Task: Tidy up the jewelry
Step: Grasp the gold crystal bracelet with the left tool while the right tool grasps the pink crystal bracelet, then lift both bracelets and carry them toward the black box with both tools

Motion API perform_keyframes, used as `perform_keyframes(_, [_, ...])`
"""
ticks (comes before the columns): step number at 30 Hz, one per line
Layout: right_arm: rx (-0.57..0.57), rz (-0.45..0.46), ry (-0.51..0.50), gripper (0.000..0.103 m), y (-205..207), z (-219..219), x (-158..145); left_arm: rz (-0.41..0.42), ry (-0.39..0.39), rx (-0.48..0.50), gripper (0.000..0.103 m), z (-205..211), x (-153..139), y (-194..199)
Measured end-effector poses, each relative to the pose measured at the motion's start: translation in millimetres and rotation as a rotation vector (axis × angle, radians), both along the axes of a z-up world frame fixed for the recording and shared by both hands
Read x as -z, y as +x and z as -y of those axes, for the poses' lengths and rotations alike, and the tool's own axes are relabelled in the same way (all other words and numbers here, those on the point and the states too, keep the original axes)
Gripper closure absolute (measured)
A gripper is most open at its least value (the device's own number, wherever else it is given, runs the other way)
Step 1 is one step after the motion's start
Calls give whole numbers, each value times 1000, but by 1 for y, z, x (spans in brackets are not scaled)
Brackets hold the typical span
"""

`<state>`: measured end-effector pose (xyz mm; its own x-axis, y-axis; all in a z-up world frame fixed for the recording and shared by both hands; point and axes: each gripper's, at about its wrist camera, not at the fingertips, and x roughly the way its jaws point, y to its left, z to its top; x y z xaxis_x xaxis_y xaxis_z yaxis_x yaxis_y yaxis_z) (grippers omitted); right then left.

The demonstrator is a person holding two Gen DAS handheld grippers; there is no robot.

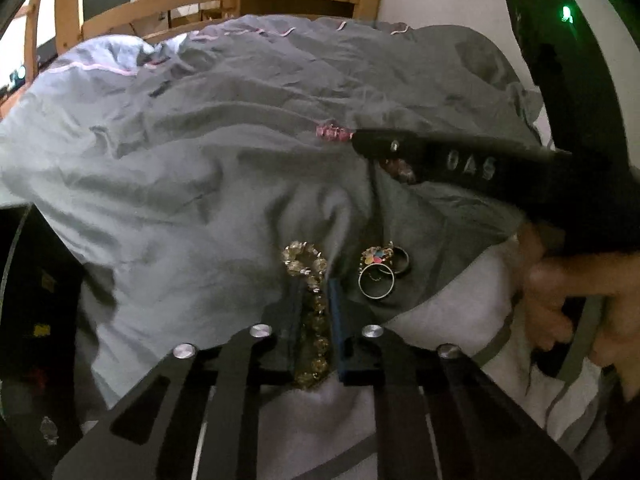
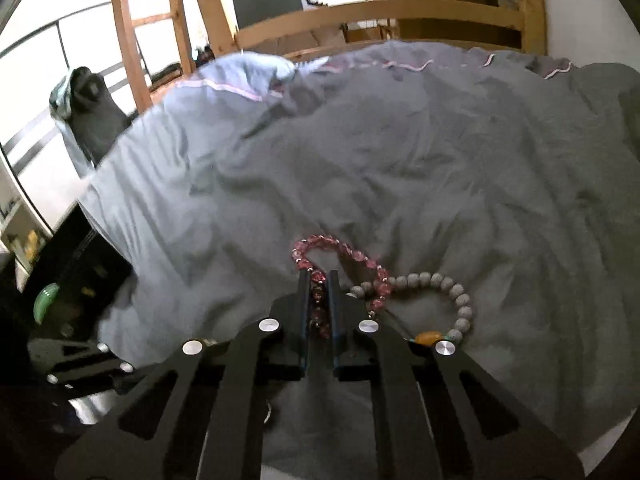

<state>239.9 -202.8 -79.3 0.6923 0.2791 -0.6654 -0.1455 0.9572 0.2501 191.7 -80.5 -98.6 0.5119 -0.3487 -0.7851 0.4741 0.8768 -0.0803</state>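
Note:
My left gripper (image 1: 314, 286) is shut on a gold bead bracelet (image 1: 308, 268) that lies on the grey duvet (image 1: 200, 168). Just right of it sit several rings (image 1: 380, 270), one with coloured stones. My right gripper (image 2: 319, 278) is shut on a pink bead bracelet (image 2: 340, 254). A grey bead bracelet (image 2: 440, 292) with an amber bead lies touching it on the right. In the left wrist view the right gripper (image 1: 360, 140) reaches in from the right over the pink bracelet (image 1: 332, 132).
A wooden bed frame (image 2: 400, 16) runs along the far edge of the duvet (image 2: 400, 160). A white pillow (image 1: 440, 320) lies under the duvet's near edge. Dark furniture (image 2: 60, 280) stands at the left of the bed.

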Motion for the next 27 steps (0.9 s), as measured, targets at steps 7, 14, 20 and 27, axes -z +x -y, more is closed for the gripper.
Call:
perform_keyframes(7, [-5, 44, 131, 94, -10, 12, -24, 44, -33, -28, 96, -14, -31, 3])
perform_keyframes(14, [-12, 73, 133, 94, -15, 9, -36, 43, -39, -74, 96, -27, -42, 10])
perform_keyframes(20, [-30, 129, 222, 94, -20, 17, -43, 71, -43, -71, 96, -27, -56, 5])
perform_keyframes(27, [-62, 186, 318, 94, -29, 22, -59, 83, -56, -85, 96, -33, -65, 5])
